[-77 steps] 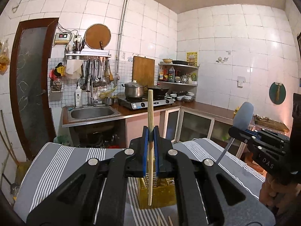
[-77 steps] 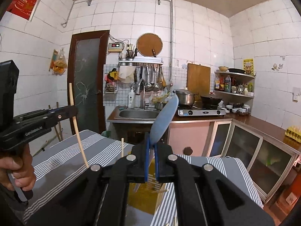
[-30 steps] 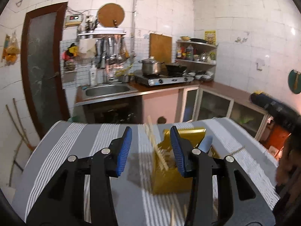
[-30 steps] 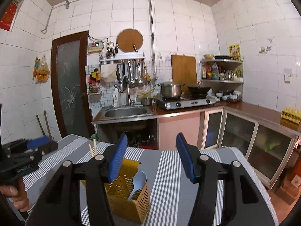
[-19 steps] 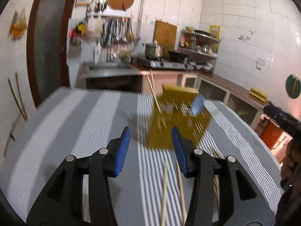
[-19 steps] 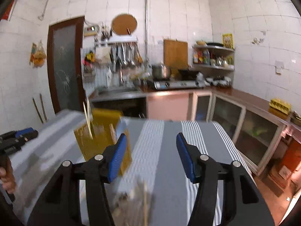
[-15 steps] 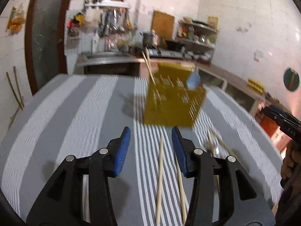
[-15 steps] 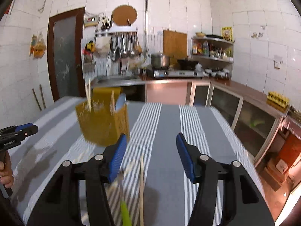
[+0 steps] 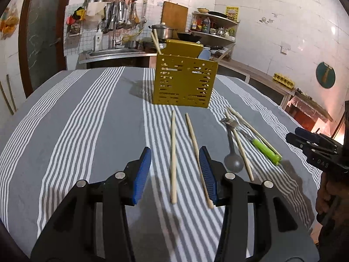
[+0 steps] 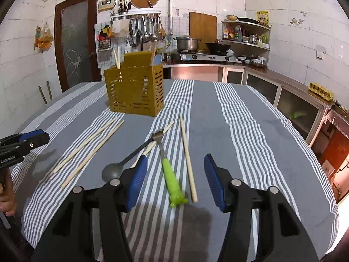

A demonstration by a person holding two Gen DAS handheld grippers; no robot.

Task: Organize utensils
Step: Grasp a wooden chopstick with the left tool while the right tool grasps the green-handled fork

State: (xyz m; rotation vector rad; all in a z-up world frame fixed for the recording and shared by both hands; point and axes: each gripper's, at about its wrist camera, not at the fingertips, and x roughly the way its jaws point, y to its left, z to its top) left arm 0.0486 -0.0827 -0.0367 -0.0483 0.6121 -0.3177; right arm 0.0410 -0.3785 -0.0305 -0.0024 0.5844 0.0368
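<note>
**Loose utensils lie lengthwise before the basket**

Two chopsticks [image 9: 173, 152] lie between the left gripper's [image 9: 175, 172] parted, empty jaws, long axes running toward the yellow basket [image 9: 184, 83]. The green-handled fork [image 10: 169, 170] lies tines toward the basket between the right gripper's [image 10: 174, 178] wide, empty jaws, spoon [image 10: 122, 161] and chopsticks beside it. "GenRobot.AI" marks the left gripper's side.

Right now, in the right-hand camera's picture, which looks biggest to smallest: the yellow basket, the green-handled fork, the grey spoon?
1. Yellow utensil basket, clearly the largest, though it stands farthest away.
2. and 3. Green-handled fork and grey spoon look about equally long; I won't rank them, as the fork lies nearer the camera.
</note>
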